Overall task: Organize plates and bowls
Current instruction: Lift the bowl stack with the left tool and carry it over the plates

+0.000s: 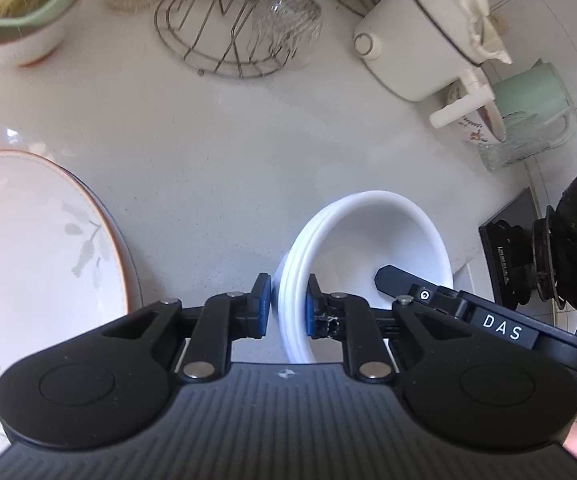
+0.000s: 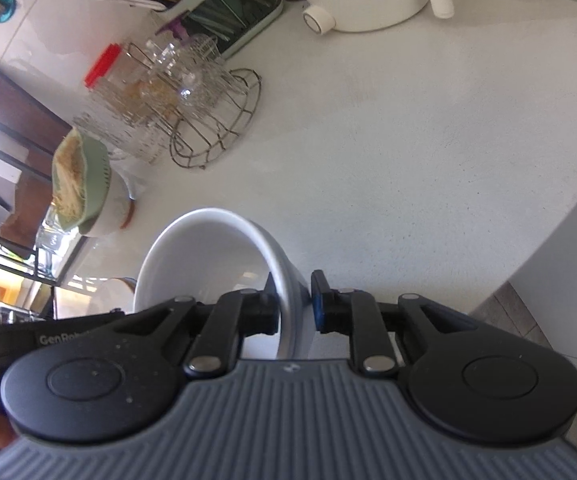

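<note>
Jaws of both grippers clamp white bowl stack rim; floral plate left, wire rack beyond.

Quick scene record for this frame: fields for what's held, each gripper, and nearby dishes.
held: stack of white bowls, tilted, off the counter
left gripper: shut on the stack's rim, one finger inside, one outside
right gripper: shut on the opposite rim
nearby plate: floral plate at left, on the counter
behind: wire rack with glasses; white pot
</note>
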The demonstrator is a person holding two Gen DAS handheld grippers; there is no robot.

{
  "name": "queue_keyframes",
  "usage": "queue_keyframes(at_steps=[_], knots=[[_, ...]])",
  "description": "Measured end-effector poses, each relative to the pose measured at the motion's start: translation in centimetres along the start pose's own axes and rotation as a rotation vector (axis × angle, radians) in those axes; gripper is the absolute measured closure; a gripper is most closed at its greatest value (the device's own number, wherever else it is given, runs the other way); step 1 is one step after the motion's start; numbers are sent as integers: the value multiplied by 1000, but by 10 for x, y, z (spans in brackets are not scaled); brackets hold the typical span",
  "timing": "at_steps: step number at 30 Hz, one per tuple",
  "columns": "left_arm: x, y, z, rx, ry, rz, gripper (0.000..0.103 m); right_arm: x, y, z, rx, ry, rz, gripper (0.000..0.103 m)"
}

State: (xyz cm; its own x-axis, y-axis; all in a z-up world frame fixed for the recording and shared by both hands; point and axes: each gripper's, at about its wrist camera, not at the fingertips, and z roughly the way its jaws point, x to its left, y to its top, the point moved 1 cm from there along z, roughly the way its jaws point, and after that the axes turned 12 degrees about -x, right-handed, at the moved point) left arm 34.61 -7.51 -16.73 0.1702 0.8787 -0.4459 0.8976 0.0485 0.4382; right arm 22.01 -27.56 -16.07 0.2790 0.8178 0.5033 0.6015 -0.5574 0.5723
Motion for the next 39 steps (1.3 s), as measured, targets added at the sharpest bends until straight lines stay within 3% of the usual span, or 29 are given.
queue_keyframes(at_steps=[10, 20, 28, 39], knots=[[-3, -1, -48, -56, 13, 9, 84, 28, -7, -30, -24, 6, -10, 84], [10, -8, -103, -131, 42, -11, 84, 64, -15, -51, -42, 70, -60, 84], [35, -16, -139, -195, 93, -93, 84, 100, -17, -49, -3, 137, -141, 84], [97, -26, -181, -275, 194, -245, 84, 169, -31, -17, 115, 253, -273, 84]])
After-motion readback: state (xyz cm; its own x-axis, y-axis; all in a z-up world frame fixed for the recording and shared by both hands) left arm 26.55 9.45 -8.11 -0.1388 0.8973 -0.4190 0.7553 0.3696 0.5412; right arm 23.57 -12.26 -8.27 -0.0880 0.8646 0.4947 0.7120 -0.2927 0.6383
